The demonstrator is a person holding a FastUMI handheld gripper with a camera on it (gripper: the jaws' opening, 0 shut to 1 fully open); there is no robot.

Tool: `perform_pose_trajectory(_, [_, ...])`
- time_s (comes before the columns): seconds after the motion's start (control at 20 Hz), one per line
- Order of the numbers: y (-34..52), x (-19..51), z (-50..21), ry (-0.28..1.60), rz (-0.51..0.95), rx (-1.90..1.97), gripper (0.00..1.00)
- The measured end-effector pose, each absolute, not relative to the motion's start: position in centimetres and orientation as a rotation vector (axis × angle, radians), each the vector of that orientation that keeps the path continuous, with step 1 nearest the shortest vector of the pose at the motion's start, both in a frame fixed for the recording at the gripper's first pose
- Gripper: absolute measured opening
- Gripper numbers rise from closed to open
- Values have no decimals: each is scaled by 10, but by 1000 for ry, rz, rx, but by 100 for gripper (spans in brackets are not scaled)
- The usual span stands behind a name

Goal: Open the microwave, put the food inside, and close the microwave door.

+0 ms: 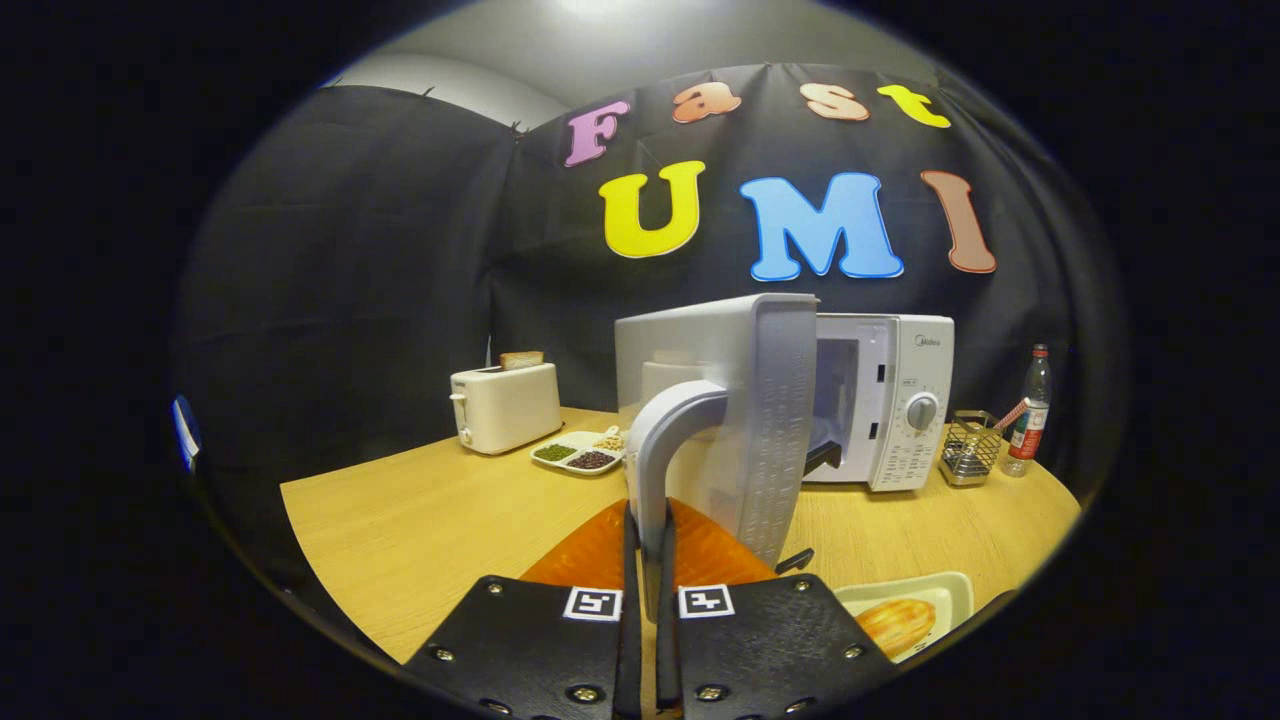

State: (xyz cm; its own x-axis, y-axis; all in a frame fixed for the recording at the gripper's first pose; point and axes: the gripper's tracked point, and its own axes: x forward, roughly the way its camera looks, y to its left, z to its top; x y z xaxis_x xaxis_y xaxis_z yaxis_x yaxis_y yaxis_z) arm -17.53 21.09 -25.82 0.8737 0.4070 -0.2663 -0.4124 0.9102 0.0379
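Gripper (650,560) clamped on door handle (668,440), 2 fingers pressing it | microwave (885,400) door (760,420) swung open | food (897,622) on tray (952,590) near door | I judge opening done; next release, fetch food.

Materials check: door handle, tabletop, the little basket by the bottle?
Door handle: looks like moulded plastic, smooth grey semi-gloss with soft highlights; the gripper is shut on it, with the microwave door swung open. Tabletop: light wood or wood-look laminate, matte, faint grain; which of the two is unclear. Basket: metal wire mesh, shiny, see-through grid.
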Motion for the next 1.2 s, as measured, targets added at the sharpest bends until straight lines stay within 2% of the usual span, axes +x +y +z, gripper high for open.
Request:
perform_pose_trajectory(0.8, [326, -202, -259, 119, 91, -85, 6])
perform_pose_trajectory(1.1, [338, -203, -258, 120, 54, -97, 6])
perform_pose_trajectory(1.2, [333, -204, -260, 157, 59, -87, 10])
